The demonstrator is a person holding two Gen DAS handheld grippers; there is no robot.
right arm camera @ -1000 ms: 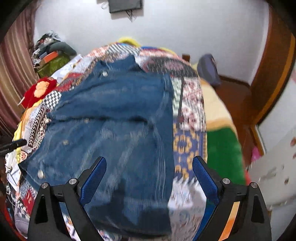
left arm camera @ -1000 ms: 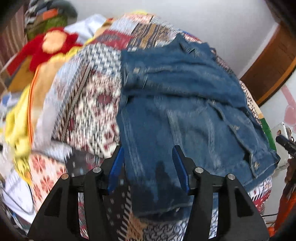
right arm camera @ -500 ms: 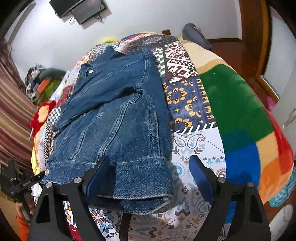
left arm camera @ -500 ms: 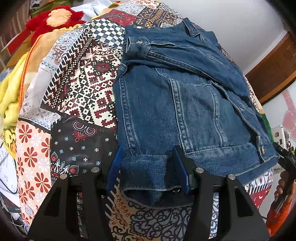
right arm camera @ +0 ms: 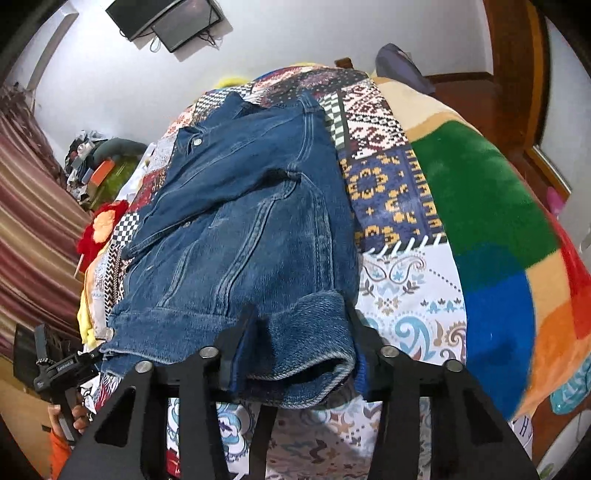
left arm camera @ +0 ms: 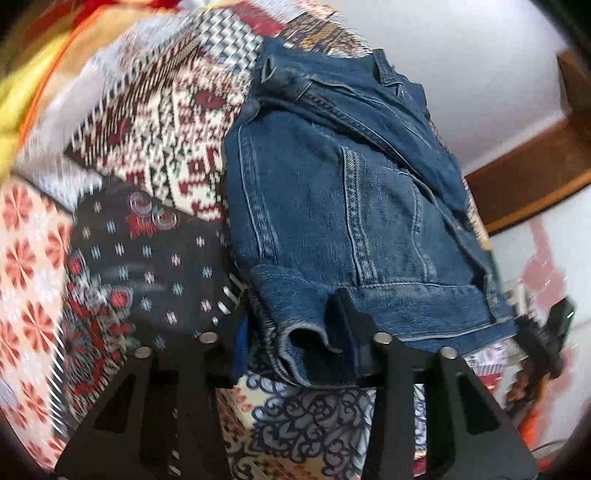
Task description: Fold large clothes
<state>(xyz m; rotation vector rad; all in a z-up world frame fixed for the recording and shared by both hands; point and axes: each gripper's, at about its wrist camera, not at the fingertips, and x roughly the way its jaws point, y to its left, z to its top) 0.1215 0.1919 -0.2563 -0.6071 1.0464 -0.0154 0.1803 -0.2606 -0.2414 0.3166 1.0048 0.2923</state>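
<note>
A blue denim jacket (left arm camera: 347, 206) lies on a patchwork bedspread (left arm camera: 155, 155), sleeves folded across its back. My left gripper (left arm camera: 291, 332) straddles the jacket's near left hem corner, which sits between its fingers; the jaws stand a hand's width apart. My right gripper (right arm camera: 295, 350) straddles the near right hem corner of the jacket (right arm camera: 243, 229), the rolled hem between its fingers. The jacket's hem is slightly raised at both corners. The left gripper also shows at the left edge of the right wrist view (right arm camera: 59, 369).
A colourful fleece blanket (right arm camera: 491, 229) covers the bed's right side. A red and orange soft toy (right arm camera: 99, 229) and piled clothes (right arm camera: 96, 162) lie at the far left. A dark screen (right arm camera: 166, 18) hangs on the wall. A wooden door frame (left arm camera: 532, 177) stands right.
Both grippers dropped to the jacket's near hem and narrowed around its corners. The hem has lifted and bunched between the fingers.
</note>
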